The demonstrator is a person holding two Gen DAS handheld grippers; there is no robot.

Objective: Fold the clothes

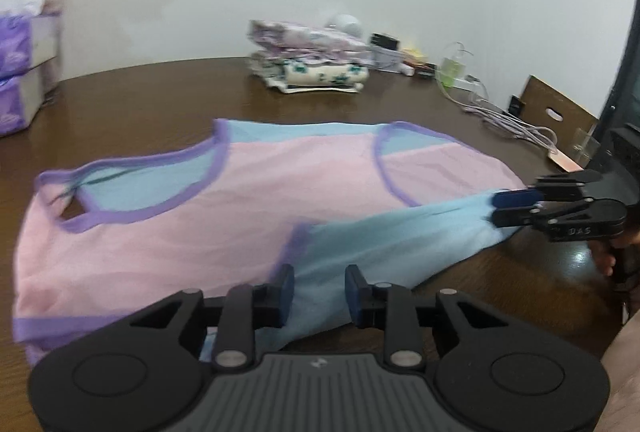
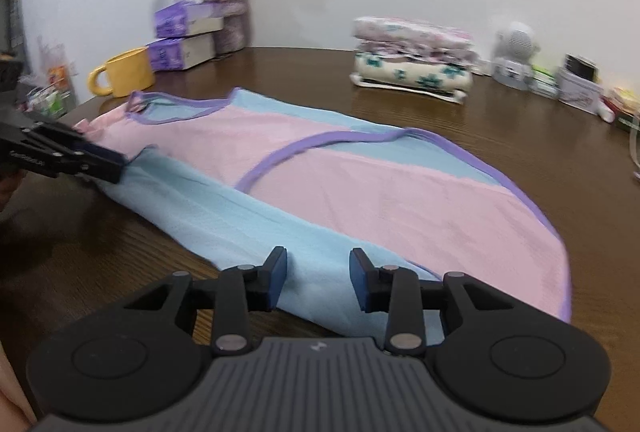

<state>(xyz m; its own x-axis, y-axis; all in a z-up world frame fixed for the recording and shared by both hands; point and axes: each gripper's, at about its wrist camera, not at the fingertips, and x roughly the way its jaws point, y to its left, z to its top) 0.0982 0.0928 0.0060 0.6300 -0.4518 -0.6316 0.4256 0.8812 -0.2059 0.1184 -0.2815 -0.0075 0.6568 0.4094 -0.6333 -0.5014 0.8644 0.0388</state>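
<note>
From the left wrist, the left gripper (image 1: 319,292) stands with its jaws parted over the blue fold of a pink-and-blue sleeveless top (image 1: 224,200) spread on a brown table (image 1: 160,92), pads clear of the cloth. The right gripper (image 1: 506,208) meets the blue fold's far corner; its hold cannot be told here.

From the right wrist, the right gripper's own jaws are parted above the blue edge. 1 stack of folded clothes (image 2: 412,60) sits near the wall.
</note>
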